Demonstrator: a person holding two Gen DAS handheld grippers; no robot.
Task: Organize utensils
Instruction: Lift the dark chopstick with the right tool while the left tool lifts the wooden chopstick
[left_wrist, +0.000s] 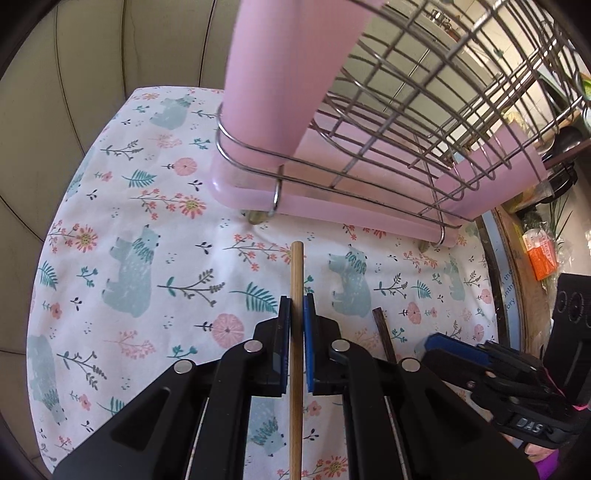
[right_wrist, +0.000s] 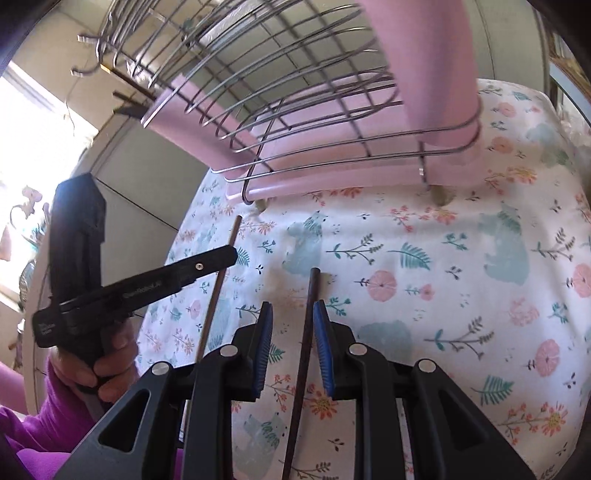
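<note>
Left wrist view: your left gripper (left_wrist: 296, 306) clenches a light bamboo chopstick (left_wrist: 296, 280) whose long axis points straight at the wire utensil rack (left_wrist: 369, 147). Right wrist view: your right gripper (right_wrist: 291, 314) brackets the dark chopstick (right_wrist: 308, 321), aimed likewise; whether the jaws have it pinched, I cannot tell.

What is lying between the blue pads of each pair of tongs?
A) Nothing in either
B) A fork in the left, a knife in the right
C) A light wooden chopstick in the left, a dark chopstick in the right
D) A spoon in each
C: a light wooden chopstick runs between the left tongs' pads, and a dark chopstick between the right tongs'.
</note>
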